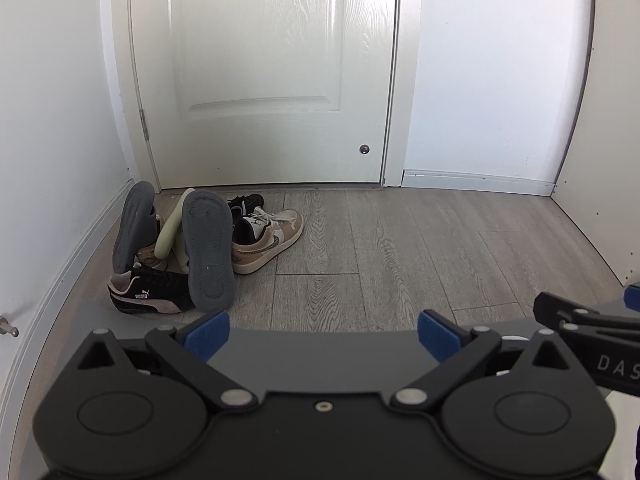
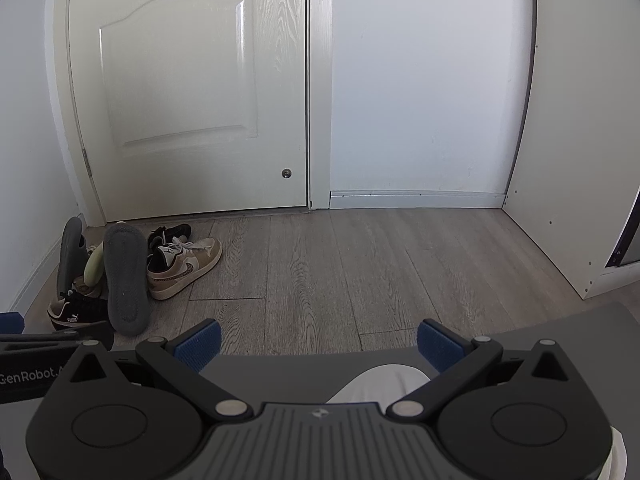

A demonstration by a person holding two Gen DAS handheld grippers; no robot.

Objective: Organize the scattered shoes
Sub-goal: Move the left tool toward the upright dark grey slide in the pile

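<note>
Floor (image 1: 400, 240): grey wood planks, white door (image 1: 260, 72) behind.
Shoes (image 1: 192, 248): jumbled pile, grey soles upturned, tan sneaker (image 1: 268, 240) upright.
My jaws: left gripper (image 1: 323, 330) and right gripper (image 2: 319, 340) both spread, empty.

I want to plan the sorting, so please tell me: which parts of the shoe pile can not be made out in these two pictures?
- Second tan sneaker: left wrist view, mostly behind the upright grey rubber slipper.
- Far black suede sneaker: right wrist view, partly behind the tan leather sneaker.
- Pale green slipper: only its edge shows.
</note>
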